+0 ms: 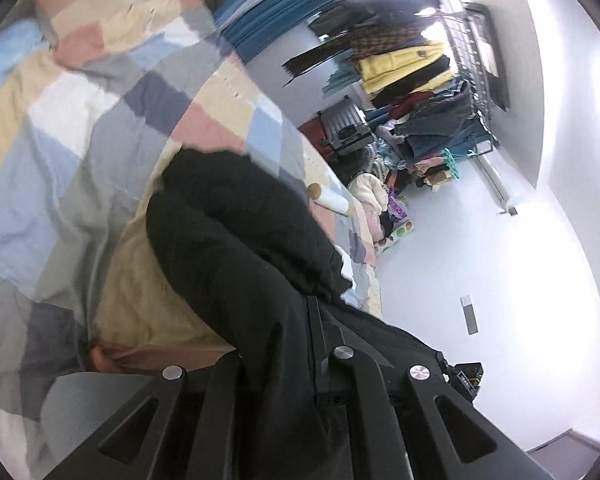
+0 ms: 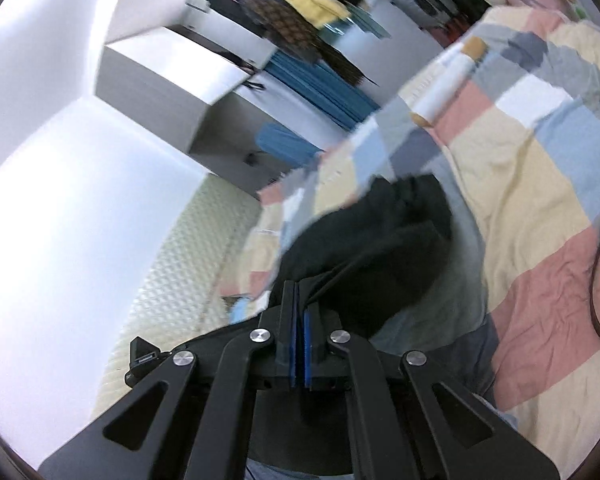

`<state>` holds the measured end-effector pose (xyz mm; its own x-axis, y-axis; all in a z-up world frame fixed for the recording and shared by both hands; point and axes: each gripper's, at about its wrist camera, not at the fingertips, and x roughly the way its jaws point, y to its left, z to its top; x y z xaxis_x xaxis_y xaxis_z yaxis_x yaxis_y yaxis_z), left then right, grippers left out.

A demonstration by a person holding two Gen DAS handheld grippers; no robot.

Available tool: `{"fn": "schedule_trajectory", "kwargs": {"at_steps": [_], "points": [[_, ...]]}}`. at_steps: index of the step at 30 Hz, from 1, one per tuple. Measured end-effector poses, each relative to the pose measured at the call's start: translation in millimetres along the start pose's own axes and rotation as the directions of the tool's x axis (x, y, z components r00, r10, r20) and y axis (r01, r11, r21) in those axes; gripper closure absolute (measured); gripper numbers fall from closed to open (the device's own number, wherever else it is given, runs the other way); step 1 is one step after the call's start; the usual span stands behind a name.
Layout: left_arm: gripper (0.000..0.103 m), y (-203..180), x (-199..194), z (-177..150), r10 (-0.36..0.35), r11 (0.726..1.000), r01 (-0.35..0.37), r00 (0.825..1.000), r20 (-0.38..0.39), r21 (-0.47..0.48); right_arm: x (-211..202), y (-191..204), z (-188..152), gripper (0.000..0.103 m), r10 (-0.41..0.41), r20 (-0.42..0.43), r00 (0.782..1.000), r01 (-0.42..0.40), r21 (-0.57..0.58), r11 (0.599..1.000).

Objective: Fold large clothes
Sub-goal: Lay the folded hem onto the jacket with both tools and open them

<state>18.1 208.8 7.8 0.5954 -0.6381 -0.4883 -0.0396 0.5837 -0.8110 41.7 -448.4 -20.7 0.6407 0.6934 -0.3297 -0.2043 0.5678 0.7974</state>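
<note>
A large black garment (image 1: 236,224) hangs bunched above the patchwork quilt of the bed (image 1: 60,128). It drapes over my left gripper (image 1: 313,304), which is shut on a fold of it, and the cloth hides most of the fingers. In the right wrist view the same black garment (image 2: 384,236) spreads away from my right gripper (image 2: 299,288). That gripper's blue pads are pressed together, with a pinch of the cloth's edge between them. Both grippers are held up off the bed (image 2: 540,184).
A white roll with tan ends (image 1: 331,199) (image 2: 446,84) lies near the bed's edge. A black cable (image 2: 598,280) runs over the quilt at the right. Beyond the bed stand a loaded clothes rack (image 1: 420,80), piles of clothes on the floor (image 1: 384,192) and blue curtains (image 2: 324,88).
</note>
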Motion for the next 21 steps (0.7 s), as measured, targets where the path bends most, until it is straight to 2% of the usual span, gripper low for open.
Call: {"fn": "schedule_trajectory", "kwargs": {"at_steps": [4,7,10,13,14,19,21], "points": [[0.096,-23.6,-17.9,3.3,0.022,0.998,-0.023,1.000,0.014,0.067,-27.3,16.5,2.0,0.101,0.027,0.045,0.999,-0.026,-0.015,1.000],[0.095,-40.1,-19.5,14.3,0.064,0.989,-0.065,0.998,0.017,0.129,-35.6,23.5,18.3,0.101,0.010,0.079,0.997,-0.008,-0.028,1.000],[0.095,-48.4,-6.4,37.6,0.115,0.982,-0.118,0.993,0.029,0.150,-27.3,23.1,46.9,0.103,-0.027,0.122,0.992,0.031,-0.033,0.999],[0.095,-50.8,22.1,64.3,0.197,0.967,-0.198,0.980,0.017,0.158,-21.2,19.2,84.2,0.103,-0.055,0.225,0.973,0.065,-0.040,0.997],[0.095,-50.6,36.4,71.3,0.229,0.958,-0.226,0.973,0.005,0.174,-16.4,15.3,95.6,0.103,-0.063,0.236,0.970,0.071,-0.028,0.997],[0.095,-34.7,110.4,103.3,0.340,0.930,-0.328,0.939,-0.049,0.166,32.6,-8.8,120.9,0.103,-0.168,0.169,0.971,0.169,0.014,0.986],[0.095,-25.8,130.1,116.4,0.353,0.929,-0.343,0.934,-0.054,0.137,56.6,-25.6,119.8,0.103,-0.195,0.117,0.974,0.192,0.036,0.981]]}}
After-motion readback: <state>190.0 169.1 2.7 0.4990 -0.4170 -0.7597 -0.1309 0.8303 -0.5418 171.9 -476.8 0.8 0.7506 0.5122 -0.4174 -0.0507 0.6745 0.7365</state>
